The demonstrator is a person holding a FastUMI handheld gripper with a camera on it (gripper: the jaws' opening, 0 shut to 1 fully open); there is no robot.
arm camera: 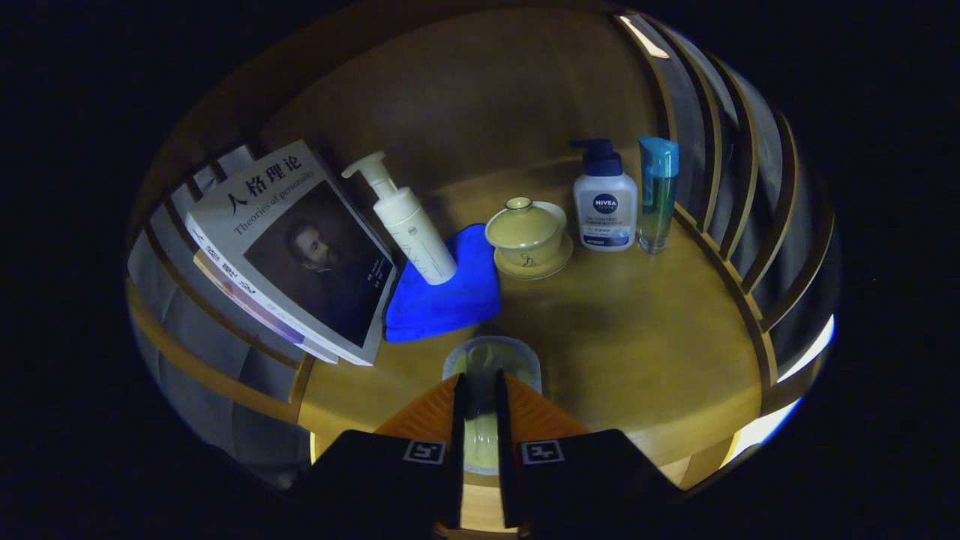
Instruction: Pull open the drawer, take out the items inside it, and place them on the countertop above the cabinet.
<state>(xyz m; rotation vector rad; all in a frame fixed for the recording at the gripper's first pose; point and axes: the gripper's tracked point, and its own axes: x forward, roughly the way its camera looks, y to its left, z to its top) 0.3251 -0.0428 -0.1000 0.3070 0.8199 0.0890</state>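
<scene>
Now gripper (pixel 480 390) fingers nearly closed, pinching clear packet (pixel 491 358) over countertop (pixel 637 337) front edge, free spot ahead; book (pixel 292 247), pump bottle (pixel 409 221), blue cloth (pixel 442 289) crowd left side.

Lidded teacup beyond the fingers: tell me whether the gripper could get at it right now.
Probably not yet: the gripper is shut on a clear jar. Otherwise bare countertop leads to the lidded teacup.

The hand-held gripper (pixel 480 409) has two wedge-shaped fingers with ribbed outer faces, narrowing toward the tips. Behind them sits a blocky black body bearing two small square black-and-white markers, one per side.
</scene>
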